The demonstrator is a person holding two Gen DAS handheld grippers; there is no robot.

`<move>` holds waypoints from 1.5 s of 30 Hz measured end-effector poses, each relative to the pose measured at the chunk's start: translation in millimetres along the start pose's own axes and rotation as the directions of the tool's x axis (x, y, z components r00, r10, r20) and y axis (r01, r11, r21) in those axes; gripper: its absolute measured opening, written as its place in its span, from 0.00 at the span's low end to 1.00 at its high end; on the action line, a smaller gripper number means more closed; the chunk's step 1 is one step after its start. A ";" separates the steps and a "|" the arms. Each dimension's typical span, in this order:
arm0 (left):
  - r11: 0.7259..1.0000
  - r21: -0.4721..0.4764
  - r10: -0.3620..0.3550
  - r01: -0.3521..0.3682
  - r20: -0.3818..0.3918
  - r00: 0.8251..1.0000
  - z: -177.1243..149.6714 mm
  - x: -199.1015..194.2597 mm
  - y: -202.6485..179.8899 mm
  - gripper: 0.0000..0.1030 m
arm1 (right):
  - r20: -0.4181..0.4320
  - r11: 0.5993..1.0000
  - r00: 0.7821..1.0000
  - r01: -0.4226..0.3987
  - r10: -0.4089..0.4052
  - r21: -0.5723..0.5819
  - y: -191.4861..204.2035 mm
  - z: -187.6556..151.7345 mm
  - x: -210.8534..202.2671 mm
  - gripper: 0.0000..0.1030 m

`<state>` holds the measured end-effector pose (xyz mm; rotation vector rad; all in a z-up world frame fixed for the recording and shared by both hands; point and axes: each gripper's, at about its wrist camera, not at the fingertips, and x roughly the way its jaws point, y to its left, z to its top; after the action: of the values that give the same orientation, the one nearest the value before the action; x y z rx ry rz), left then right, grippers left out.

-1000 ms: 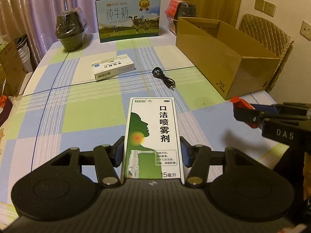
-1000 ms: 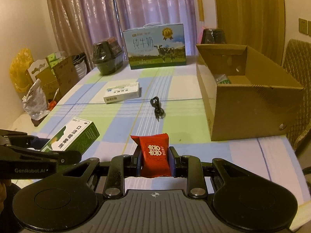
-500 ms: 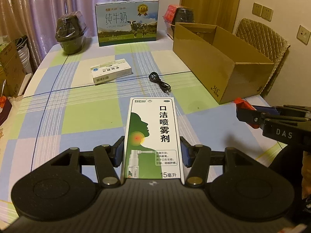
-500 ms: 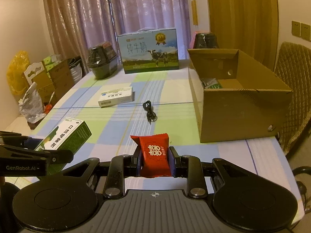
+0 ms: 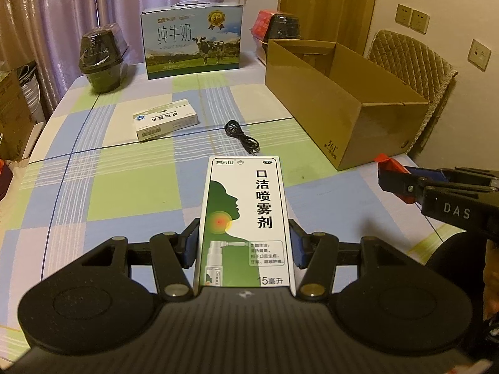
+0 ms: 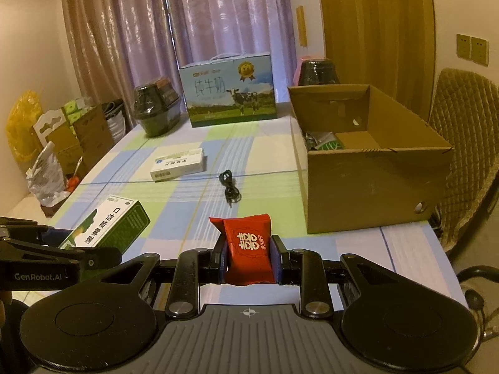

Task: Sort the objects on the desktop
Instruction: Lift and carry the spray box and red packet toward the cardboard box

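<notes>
A green and white spray box is clamped between the two fingers of the left gripper, which are closed against its long sides; the box is held flat above the near part of the table, pointing toward the cardboard box. In the right wrist view the same spray box is seen well to the left of the cardboard box, held clear of the checked cloth.

A red packet is gripped upright by the right gripper, whose fingers are shut on its lower half. The packet is held in front of the near wall of the cardboard box and slightly to the left of it, not over its opening. From the left wrist camera only a corner of the red packet is visible, near the closest corner of the cardboard box, with the right gripper behind it.

The cardboard box is open at the top and is placed along the right edge of the table. Something green and white is seen lying inside, at its far end.

A coiled black cable is left on the table to the left of the cardboard box, and a white medicine box lies further left of the cable. A milk carton stands at the far edge of the table, left of the cardboard box's far end. One dark wrapped pot is set left of the carton, and another just behind the cardboard box. A padded chair is placed to the right of the cardboard box.
</notes>
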<state>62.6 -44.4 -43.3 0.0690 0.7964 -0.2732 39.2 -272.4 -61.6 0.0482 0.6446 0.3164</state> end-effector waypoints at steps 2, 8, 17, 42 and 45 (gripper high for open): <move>1.000 0.001 -0.003 0.003 0.002 1.000 1.2 -0.5 -1.7 0.49 | 0.003 1.000 1.000 0.002 -0.002 0.004 -1.6 1.2 -0.7 0.24; 1.000 0.003 -0.008 0.008 0.004 1.000 5.2 -1.5 -6.0 0.49 | 0.013 1.000 1.000 0.008 -0.008 0.016 -7.9 3.8 -4.3 0.24; 1.000 0.015 -0.018 0.018 0.004 1.000 10.6 1.0 -16.3 0.49 | 0.026 0.999 0.999 0.024 -0.025 0.041 -20.4 7.6 -10.5 0.24; 0.995 0.054 -0.085 0.083 0.019 0.996 38.1 14.0 -60.6 0.49 | 0.063 0.991 0.993 0.090 -0.097 0.099 -64.0 20.1 -26.2 0.24; 0.994 0.060 -0.093 0.092 0.019 0.995 42.1 16.5 -66.1 0.49 | 0.068 0.990 0.992 0.097 -0.104 0.105 -69.3 22.0 -26.8 0.24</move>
<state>85.1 -118.5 -23.0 0.0846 0.7707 -0.3847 51.2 -345.3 -38.2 0.1232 0.5881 0.1835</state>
